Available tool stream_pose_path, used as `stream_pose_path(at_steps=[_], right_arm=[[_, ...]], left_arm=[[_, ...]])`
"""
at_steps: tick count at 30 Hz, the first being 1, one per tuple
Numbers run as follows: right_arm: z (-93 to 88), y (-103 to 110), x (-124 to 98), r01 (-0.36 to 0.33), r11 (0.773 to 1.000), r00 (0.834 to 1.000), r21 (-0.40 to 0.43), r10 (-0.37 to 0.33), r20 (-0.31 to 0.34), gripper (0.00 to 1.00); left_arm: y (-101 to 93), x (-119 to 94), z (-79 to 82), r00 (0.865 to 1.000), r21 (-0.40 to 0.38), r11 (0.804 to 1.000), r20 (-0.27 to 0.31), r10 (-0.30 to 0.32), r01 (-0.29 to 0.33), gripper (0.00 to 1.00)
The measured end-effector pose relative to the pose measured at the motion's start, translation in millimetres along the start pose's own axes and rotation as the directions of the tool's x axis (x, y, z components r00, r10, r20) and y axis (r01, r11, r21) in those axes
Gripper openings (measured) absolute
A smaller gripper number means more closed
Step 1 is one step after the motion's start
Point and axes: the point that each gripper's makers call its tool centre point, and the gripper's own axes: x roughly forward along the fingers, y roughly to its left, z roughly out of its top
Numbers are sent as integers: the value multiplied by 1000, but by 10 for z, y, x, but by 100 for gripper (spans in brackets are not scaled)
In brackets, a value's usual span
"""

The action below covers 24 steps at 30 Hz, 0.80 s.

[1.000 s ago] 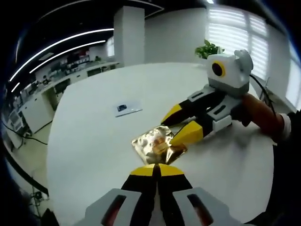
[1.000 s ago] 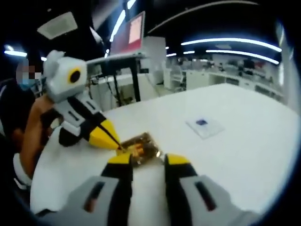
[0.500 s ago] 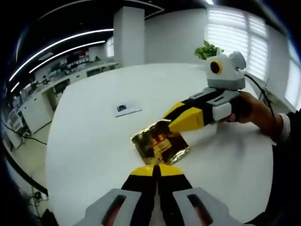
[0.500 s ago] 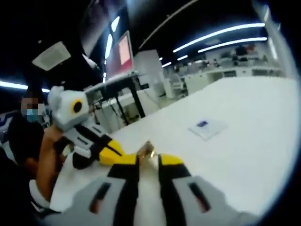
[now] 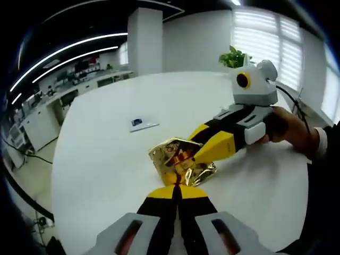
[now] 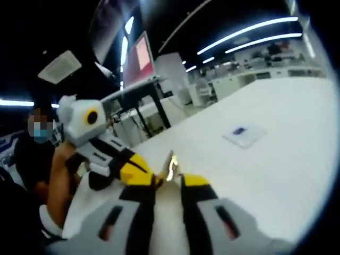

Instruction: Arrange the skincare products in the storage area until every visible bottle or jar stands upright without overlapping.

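Table (image 5: pixel 106 159): plain white, matte, no pattern.

Foil packet (image 5: pixel 178 159): shiny gold, crinkled, with bright glints; darker red-brown print near the middle, detail too small to read. In the right gripper view it shows as a thin gold sliver (image 6: pixel 171 166).

Left gripper (image 5: pixel 177 192): yellow tips, black behind, then grey body with dark red inset panels.

Right gripper (image 5: pixel 204 151): yellow tips, black links, light grey housing; same yellow, black and grey in its own view (image 6: pixel 169 183).

Small card (image 5: pixel 143 122): white with a dark blue mark.

Potted plant (image 5: pixel 234 56): green leaves.
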Motion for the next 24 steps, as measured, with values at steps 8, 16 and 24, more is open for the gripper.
stream_pose_path(at_steps=[8,16,24], right_arm=[[-65,22,30,-13,1000,999,3,13,-31,20],[3,67,33,-28,999,1000,-37,28,1,11],[81,21,56,-29,992,1000,-124,31,7,0]], left_arm=[[-4,-2,2,1000,1,1000,3,-6,6,0],[-9,0,14,1000,-7,1000,2,-19,19,0],[-46,-41,65,998,-12,998,26,-64,65,0]])
